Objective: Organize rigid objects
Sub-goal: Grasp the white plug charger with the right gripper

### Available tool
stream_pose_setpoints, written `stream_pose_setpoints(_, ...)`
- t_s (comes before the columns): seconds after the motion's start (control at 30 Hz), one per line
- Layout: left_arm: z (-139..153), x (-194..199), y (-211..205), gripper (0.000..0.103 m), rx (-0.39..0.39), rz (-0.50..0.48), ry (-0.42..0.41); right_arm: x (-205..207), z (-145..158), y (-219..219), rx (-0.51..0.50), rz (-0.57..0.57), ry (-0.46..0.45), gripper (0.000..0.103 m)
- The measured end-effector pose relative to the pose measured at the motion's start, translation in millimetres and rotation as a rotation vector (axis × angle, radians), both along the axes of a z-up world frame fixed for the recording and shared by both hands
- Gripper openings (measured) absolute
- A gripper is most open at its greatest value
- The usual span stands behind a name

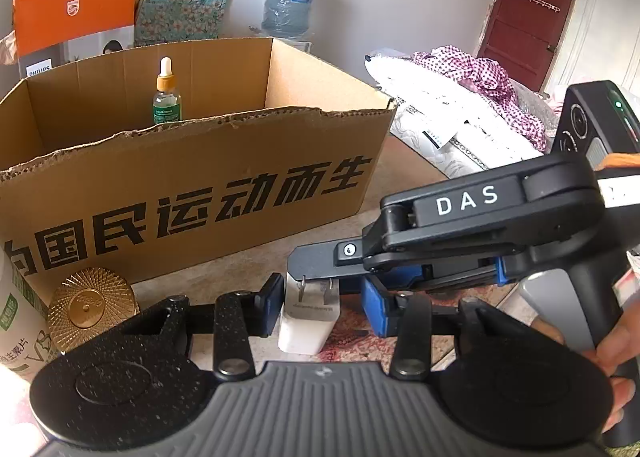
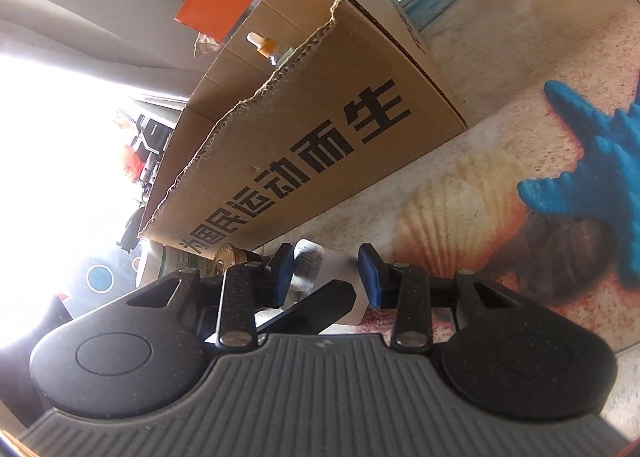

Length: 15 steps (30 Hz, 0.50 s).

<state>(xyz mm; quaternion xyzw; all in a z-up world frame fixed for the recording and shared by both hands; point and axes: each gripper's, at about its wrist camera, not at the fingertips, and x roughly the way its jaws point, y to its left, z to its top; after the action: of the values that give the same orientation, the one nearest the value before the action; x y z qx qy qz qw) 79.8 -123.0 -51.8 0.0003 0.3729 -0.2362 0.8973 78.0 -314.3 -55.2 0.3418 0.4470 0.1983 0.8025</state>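
Note:
A white plug charger (image 1: 308, 317) lies on the table in front of the open cardboard box (image 1: 192, 185). My left gripper (image 1: 324, 307) is open with its blue pads on either side of the charger, not touching it. My right gripper (image 2: 326, 277) is open too and reaches in from the right, tilted on its side, with the charger (image 2: 310, 261) between its pads. In the left wrist view the right gripper's body (image 1: 492, 217) crosses just above the charger. A dropper bottle (image 1: 167, 97) stands inside the box.
A gold round lid (image 1: 93, 307) and a white green-labelled bottle (image 1: 20, 321) sit left of the charger. An orange box (image 1: 76, 13) stands behind the cardboard box. The tablecloth (image 2: 540, 161) has shell and starfish prints. Bedding (image 1: 460, 105) lies to the right.

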Motion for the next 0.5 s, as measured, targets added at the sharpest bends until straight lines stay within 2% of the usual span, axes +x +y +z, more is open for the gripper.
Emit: stream_pose_setpoints(0.5, -0.9, -0.1, -3.6, 0.045, 0.014, -0.006, -0.004, -0.8, -4.0, -3.9, 0.026, -0.007, 0.004, 0.036)
